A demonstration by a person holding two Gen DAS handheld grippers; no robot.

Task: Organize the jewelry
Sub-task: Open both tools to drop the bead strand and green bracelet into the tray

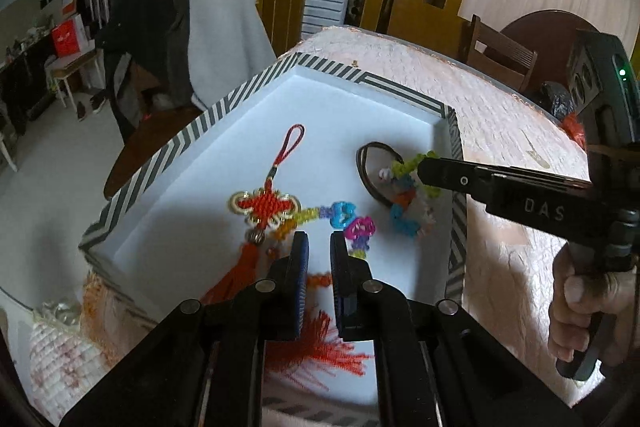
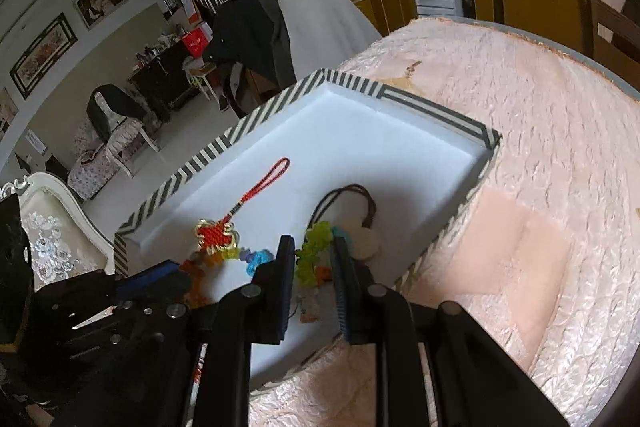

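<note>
A white tray with a black-and-white striped rim sits on the pink quilted table. In it lie a red Chinese-knot charm with an orange tassel, a colourful loom-band chain, a dark cord loop and a multicolour loom-band bracelet. My left gripper is open and empty, just above the tray's near edge by the chain. My right gripper is open, with the yellow-green end of the bracelet between its fingers, over the tray. The knot charm lies to its left.
The pink quilted table top extends to the right of the tray. A chair draped in white cloth stands behind the table. Wooden chairs stand at the far right. The floor drops away to the left.
</note>
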